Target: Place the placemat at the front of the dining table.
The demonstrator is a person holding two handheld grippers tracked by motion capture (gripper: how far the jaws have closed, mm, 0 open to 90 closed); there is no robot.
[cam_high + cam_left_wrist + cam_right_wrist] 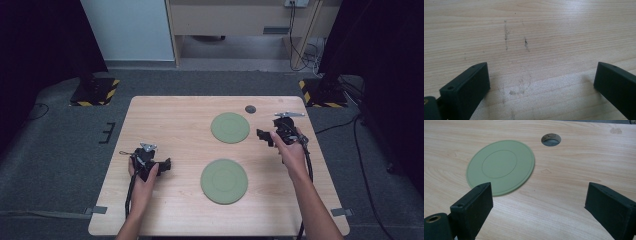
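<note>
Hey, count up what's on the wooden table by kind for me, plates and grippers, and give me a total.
Green plates: 2, the far plate and the near plate
Grippers: 2, the left gripper and the right gripper, both open and holding nothing
Total: 4

The high view is fixed above the near edge of the bench (pixel 165 120) and looks forward and down, far enough back to take in the whole top, the grey floor around it and the wall behind.

The left gripper view rides on the left hand-held gripper (pixel 165 165) and looks along its two black jaws, very close to bare wood grain.

The right gripper view rides on the right hand-held gripper (pixel 262 136), tilted down across the bench from a little farther off.

The right gripper view and the high view share the far green disc (pixel 501 166) (pixel 230 127) and the round hole (pixel 551 139) (pixel 250 109) beside it.
</note>
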